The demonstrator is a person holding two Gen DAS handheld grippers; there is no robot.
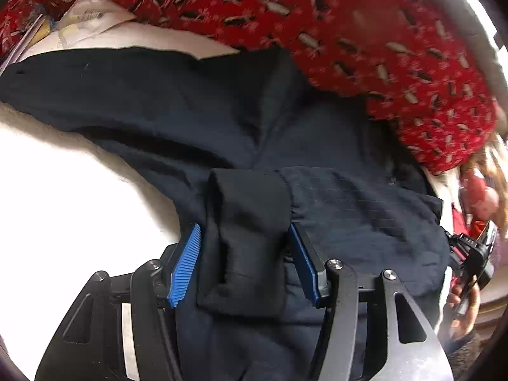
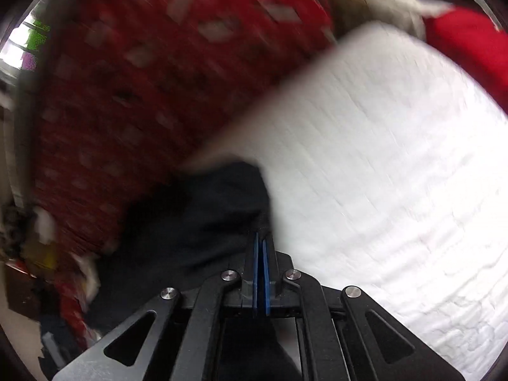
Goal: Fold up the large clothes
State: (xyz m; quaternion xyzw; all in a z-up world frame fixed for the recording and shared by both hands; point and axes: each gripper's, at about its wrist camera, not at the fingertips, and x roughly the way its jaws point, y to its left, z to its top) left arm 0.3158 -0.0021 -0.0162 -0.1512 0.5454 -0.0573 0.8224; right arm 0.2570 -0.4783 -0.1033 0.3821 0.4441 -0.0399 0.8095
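Probably the ribbed cuff (image 1: 244, 247) between my wide-open left gripper (image 1: 246, 266) will slip away, because only my clenched right gripper (image 2: 261, 270) pinches the dark navy garment (image 1: 197, 120).

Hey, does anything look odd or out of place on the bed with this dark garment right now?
The dark navy garment lies rumpled, not flat, on the white bedding, with its ribbed cuff between the open left gripper's jaws. Loose papers lie beside it, against the red patterned blanket.
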